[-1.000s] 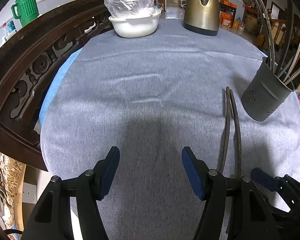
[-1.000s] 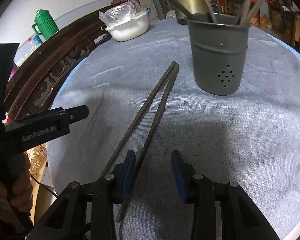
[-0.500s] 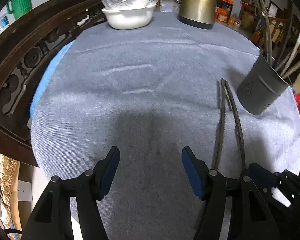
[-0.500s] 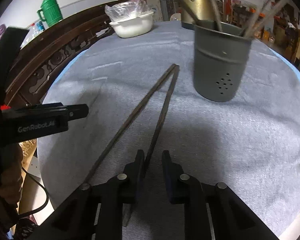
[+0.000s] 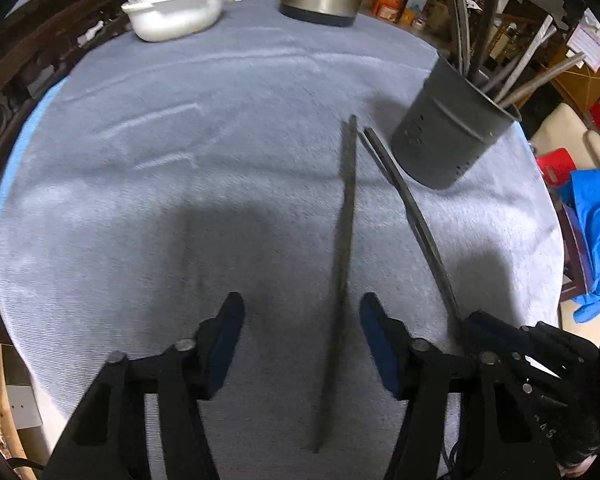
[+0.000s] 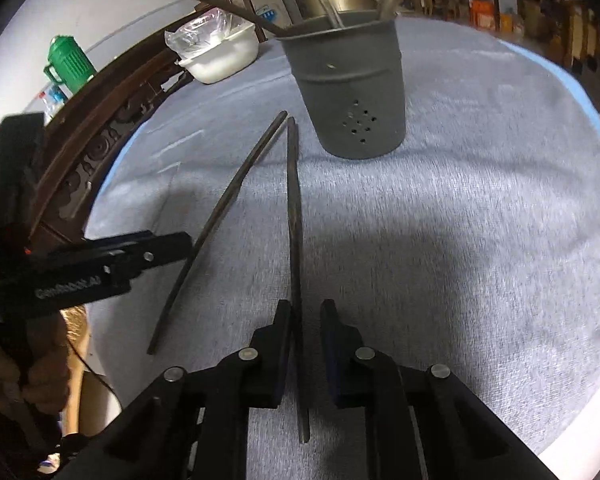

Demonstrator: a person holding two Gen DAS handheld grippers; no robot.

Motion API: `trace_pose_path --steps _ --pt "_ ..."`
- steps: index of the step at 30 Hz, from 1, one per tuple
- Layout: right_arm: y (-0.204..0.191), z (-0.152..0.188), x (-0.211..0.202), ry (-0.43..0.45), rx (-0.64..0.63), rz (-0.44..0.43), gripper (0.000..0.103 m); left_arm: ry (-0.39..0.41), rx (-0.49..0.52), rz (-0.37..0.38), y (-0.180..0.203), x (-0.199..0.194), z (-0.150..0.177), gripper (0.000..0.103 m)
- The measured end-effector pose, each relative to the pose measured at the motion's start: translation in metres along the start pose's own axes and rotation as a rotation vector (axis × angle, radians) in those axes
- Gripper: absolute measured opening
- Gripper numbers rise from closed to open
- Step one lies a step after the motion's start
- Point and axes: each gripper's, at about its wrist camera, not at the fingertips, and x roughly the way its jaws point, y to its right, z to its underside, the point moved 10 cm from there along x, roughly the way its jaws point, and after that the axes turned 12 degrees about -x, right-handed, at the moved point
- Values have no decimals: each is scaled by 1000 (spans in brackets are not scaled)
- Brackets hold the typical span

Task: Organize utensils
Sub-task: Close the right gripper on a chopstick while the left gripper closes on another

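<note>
Two dark chopsticks lie on the grey cloth (image 5: 148, 208), far tips nearly meeting just near the grey holder (image 6: 352, 92), near ends spread apart.

Left gripper (image 5: 302, 320): jaws about half open, just been closing. The left chopstick (image 5: 342, 264) lies between them; pads clear of it.

Right gripper (image 6: 306, 336): jaws narrow, just been closing. The right chopstick (image 6: 296, 240) sits between them, against the left pad; a gap remains at the right pad.

The holder stands at far right, holding more utensils.
</note>
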Motion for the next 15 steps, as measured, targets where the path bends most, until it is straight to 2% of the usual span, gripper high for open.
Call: trace_pose_path --steps 1,7,14,15 --pt "2 1 -1 -1 17 -13 18 -12 -1 7 1 2 0 50" --pt "15 -5 -11 51 157 -131 20 -10 11 22 7 3 1 37" --pt "30 -1 -14 63 202 -121 20 -9 -8 64 12 6 0 8" --pt "30 0 -14 62 203 -121 20 -15 -25 74 10 6 1 8"
